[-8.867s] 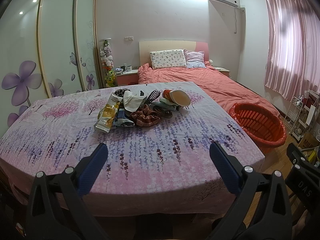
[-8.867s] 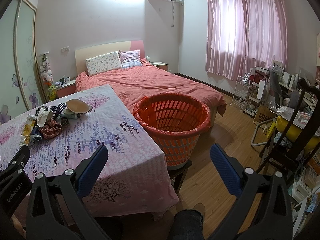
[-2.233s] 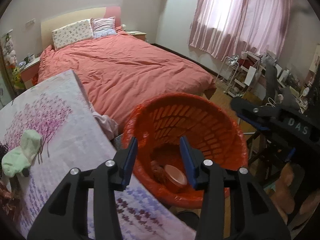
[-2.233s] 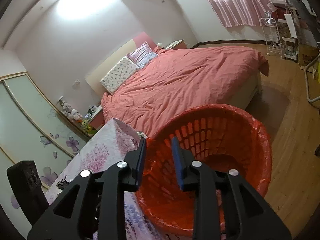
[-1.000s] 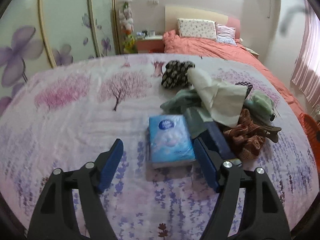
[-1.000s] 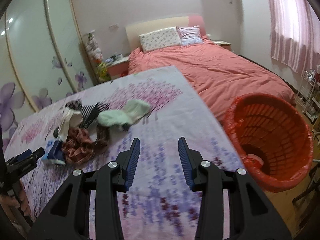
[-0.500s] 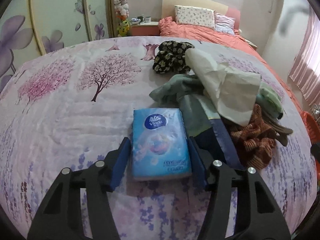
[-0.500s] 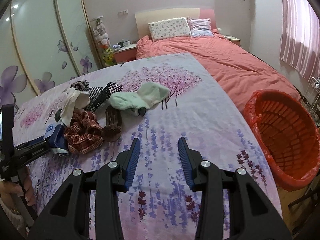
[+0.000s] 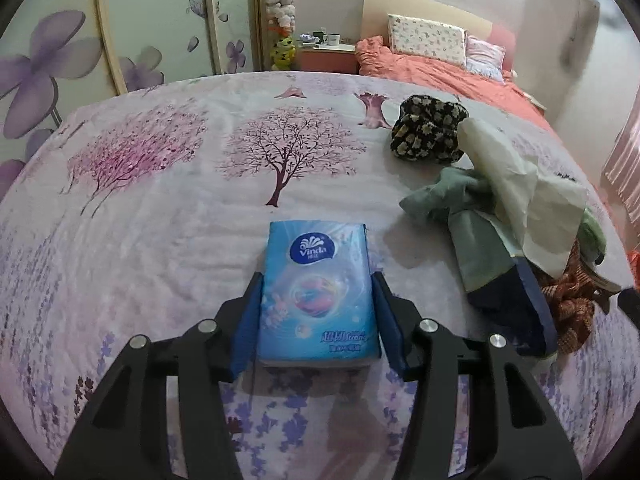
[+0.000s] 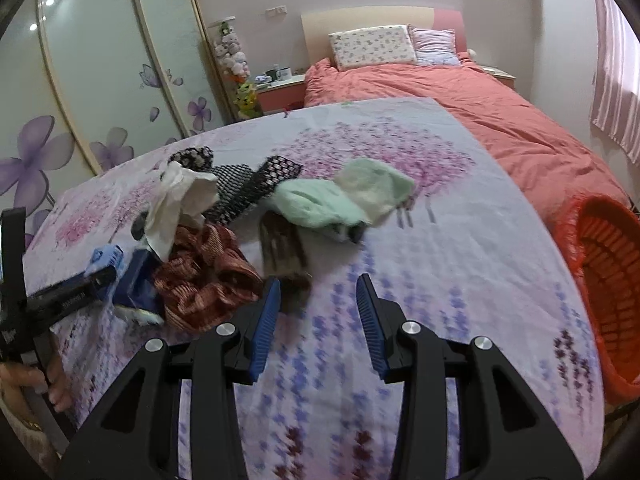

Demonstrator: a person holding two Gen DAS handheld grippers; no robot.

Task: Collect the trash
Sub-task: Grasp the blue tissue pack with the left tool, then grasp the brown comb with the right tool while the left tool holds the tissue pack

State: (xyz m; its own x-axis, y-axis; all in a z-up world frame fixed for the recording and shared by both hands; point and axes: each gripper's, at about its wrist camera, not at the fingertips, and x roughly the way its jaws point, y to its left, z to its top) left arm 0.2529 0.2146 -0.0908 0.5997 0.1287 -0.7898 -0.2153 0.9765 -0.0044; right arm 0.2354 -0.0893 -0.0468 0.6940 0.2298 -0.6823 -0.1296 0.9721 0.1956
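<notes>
Two tongs at the frames' lower edges: left tongs [image 9: 316,316] closing with the blue tissue pack [image 9: 316,292] between their pads, lower centre on the floral desk [image 9: 160,208]; right tongs [image 10: 316,320] part-open, empty. Beyond, centre-left: a clothes pile [image 10: 208,272]. Far right edge: orange basket [image 10: 608,280]; pink bed [image 10: 460,96] upper right.

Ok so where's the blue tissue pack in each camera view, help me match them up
Left wrist view: the blue tissue pack lies centre frame, between the closing jaws of the left gripper.
Right wrist view: only its end shows at far left, beside the left gripper's tip.
Shared landmark: the red-brown plaid cloth, right of the pack in both.
</notes>
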